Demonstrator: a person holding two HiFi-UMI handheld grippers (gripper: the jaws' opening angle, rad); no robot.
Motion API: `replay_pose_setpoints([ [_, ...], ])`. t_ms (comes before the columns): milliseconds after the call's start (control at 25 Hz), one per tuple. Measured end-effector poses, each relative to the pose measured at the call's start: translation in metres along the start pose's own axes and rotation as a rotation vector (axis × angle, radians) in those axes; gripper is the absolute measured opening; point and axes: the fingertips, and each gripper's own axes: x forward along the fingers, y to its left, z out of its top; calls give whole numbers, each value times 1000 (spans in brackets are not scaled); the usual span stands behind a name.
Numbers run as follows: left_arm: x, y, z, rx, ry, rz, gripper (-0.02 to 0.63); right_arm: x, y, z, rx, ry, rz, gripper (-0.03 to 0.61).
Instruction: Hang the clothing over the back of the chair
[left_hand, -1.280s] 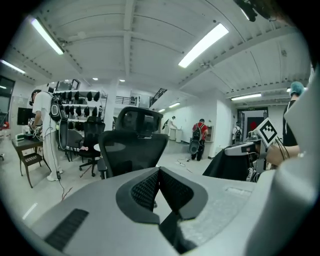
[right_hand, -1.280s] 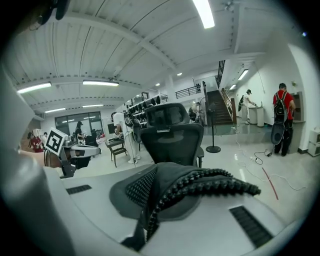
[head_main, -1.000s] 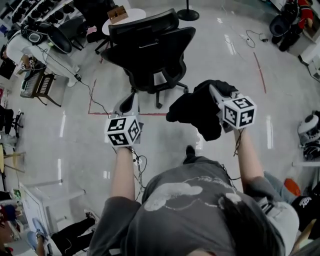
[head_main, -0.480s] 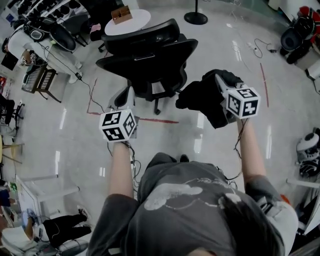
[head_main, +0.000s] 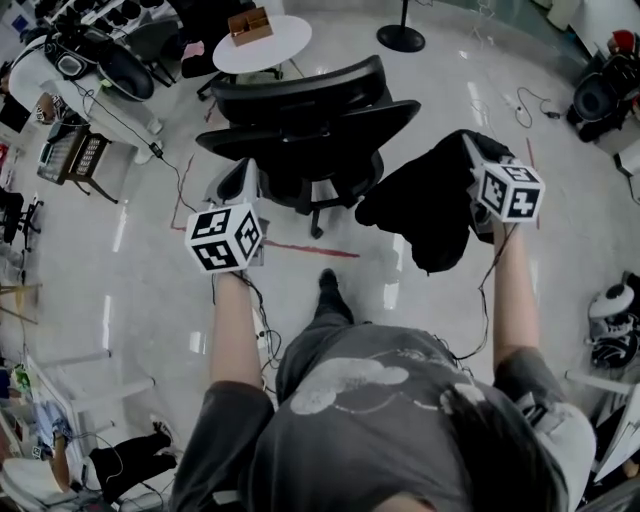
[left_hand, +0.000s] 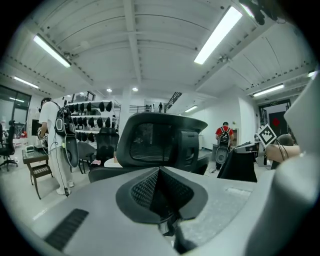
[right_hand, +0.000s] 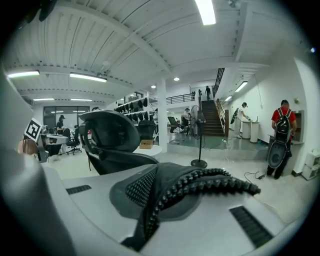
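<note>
The black office chair (head_main: 310, 110) stands ahead of me with its mesh back (left_hand: 160, 142) towards me; in the right gripper view the chair (right_hand: 110, 140) is at the left. The clothing (head_main: 425, 205), a black garment, hangs bunched from my right gripper (head_main: 468, 152) to the right of the chair, at about seat height. That right gripper (right_hand: 154, 175) is shut on a fold of the clothing (right_hand: 200, 182) with a beaded edge. My left gripper (head_main: 240, 178) is level with the chair's left side, and in its own view the left gripper (left_hand: 159, 192) is shut with nothing in it.
A round white table (head_main: 285, 38) with a wooden box (head_main: 250, 22) stands behind the chair. A stand's round base (head_main: 401, 40) is farther back. Red tape (head_main: 310, 247) runs across the shiny floor. Desks and chairs crowd the left; gear and cables lie at the right.
Both grippers have moved forward towards the chair, which now sits closer between them. The garment came along in the right gripper. My foot has stepped forward.
</note>
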Motion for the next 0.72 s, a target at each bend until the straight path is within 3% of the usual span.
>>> replay_pose_setpoints([
  [280, 47, 62, 25, 7, 17, 35, 0, 57, -26, 38, 36, -2, -63, -7],
  [440, 64, 95, 42, 8, 9, 54, 0, 85, -26, 84, 11, -60, -91, -8],
  [720, 89, 137, 67, 25, -14, 66, 0, 133, 7, 166, -72, -149, -40, -8],
])
